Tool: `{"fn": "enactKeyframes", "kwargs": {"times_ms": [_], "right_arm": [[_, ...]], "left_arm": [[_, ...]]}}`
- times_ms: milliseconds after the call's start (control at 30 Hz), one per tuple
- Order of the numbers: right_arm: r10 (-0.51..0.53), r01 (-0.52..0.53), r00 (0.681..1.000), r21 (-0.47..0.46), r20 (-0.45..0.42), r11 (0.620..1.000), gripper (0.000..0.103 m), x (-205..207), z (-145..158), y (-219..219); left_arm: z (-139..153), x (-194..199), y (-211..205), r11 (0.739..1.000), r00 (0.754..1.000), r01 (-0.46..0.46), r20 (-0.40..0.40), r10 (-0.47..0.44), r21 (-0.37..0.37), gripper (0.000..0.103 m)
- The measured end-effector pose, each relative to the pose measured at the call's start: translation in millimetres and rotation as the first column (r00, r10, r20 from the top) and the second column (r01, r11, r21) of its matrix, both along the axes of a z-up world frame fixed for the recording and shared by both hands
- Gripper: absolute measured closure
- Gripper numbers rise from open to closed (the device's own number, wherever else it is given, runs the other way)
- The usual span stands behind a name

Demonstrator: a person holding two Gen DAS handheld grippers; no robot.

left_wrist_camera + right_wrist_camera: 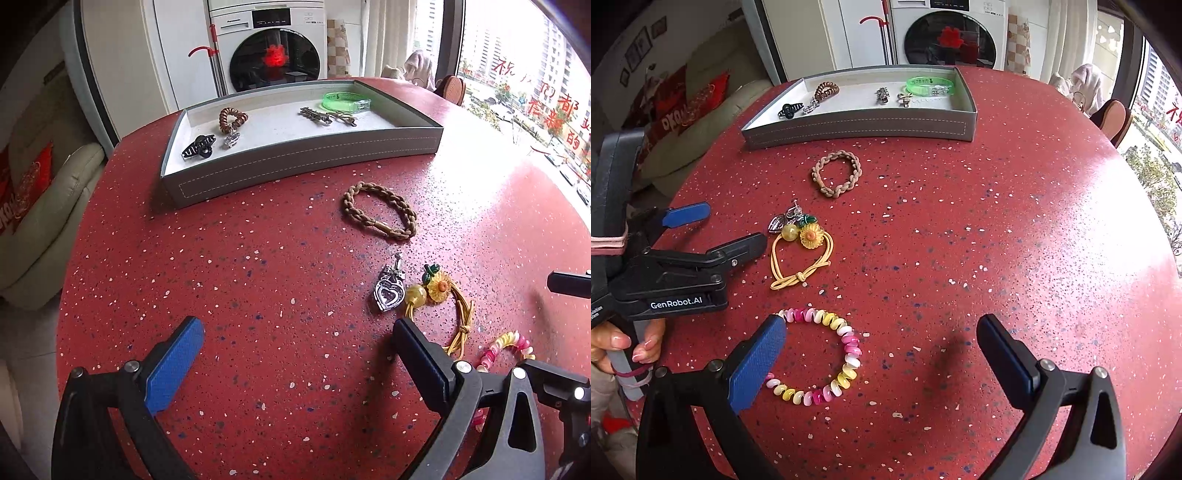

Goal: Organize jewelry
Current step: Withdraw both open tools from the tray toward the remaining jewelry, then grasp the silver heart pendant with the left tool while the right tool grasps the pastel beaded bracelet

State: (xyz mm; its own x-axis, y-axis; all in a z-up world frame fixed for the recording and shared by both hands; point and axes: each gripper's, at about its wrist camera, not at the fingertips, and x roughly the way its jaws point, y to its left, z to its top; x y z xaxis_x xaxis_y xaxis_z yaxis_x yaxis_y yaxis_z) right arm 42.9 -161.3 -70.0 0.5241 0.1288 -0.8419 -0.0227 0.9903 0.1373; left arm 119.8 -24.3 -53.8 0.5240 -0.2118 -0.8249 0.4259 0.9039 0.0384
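Note:
A grey tray (303, 162) (857, 127) at the table's far side holds a black claw clip (198, 146), a brown coil tie (232, 119), silver clips (321, 115) and a green bangle (345, 101). On the red table lie a braided tan band (380, 210) (836, 173), a silver heart clip (388, 293), a yellow sunflower tie (439, 288) (801, 254) and a pink-yellow bead bracelet (820, 356) (506, 349). My left gripper (295, 332) (724, 227) is open and empty, left of the heart clip. My right gripper (882, 332) is open and empty over the bracelet's right side.
The round red speckled table (997, 221) ends near a window at the right. A washing machine (269, 48) and a cream sofa (48, 206) stand beyond the table. The right gripper's tip (569, 284) shows at the left wrist view's right edge.

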Motion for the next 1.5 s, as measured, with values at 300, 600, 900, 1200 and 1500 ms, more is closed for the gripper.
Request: {"fn": "enactKeyframes", "kwargs": {"times_ms": [300, 600, 900, 1200, 1500], "right_arm": [[0.008, -0.008, 1.0, -0.088, -0.001, 0.996, 0.011, -4, -8, 13], [0.058, -0.056, 0.998, -0.097, 0.02, 0.994, 0.04, -5, -2, 22], [0.102, -0.1, 0.995, -0.095, 0.018, 0.99, 0.074, -7, 1, 32], [0.093, -0.091, 0.995, -0.067, 0.027, 0.994, 0.093, -8, 6, 28], [0.002, -0.005, 0.998, 0.047, 0.065, 0.999, 0.093, 11, 28, -8]], "left_arm": [[1, 13, -16, 1.0, 1.0, 0.004, 0.012, -0.004, 0.008, 0.0], [5, 11, -27, 0.998, 0.999, 0.044, 0.0, -0.044, -0.037, 0.017], [10, 2, -36, 0.994, 0.995, 0.096, -0.015, -0.097, -0.054, 0.066], [12, 6, -25, 0.994, 0.998, 0.049, -0.037, -0.052, -0.095, 0.067], [26, 12, -5, 0.992, 1.0, 0.001, -0.017, -0.003, -0.13, 0.067]]}}
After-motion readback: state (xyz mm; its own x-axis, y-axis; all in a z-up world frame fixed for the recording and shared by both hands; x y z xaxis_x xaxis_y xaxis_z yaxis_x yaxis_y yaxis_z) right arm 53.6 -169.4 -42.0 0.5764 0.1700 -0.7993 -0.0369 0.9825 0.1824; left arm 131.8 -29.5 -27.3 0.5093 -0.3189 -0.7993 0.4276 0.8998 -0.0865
